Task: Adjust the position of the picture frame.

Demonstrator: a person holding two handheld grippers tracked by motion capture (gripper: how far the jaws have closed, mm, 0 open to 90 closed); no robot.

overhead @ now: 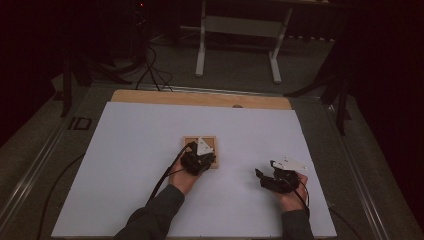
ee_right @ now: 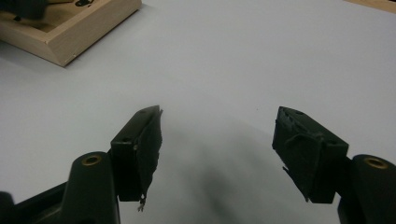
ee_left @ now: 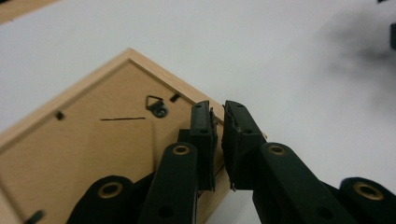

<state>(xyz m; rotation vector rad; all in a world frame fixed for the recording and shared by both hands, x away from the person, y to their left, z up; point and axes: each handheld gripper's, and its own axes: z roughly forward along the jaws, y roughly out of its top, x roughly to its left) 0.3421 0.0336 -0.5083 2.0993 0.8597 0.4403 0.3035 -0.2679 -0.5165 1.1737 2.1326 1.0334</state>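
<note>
blk fingers (ee_right: 144, 140) | brass rivets | grey sleeves (overhead: 155, 212) | blk cables (overhead: 165, 175)

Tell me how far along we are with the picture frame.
Done: the wooden picture frame lies back-side up on the white table cover, hanger showing. In hand: the left gripper has its jaws nearly closed over the frame's edge. The right gripper hovers open over bare cover, holding nothing. Left: any lifting or turning; the frame looks flat.

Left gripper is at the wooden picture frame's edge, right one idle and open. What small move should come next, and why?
Probably lift that edge slightly. The left gripper has its jaws nearly closed on the rim of the picture frame, which lies back-up on the white table. The right gripper waits open, apart from it.
</note>
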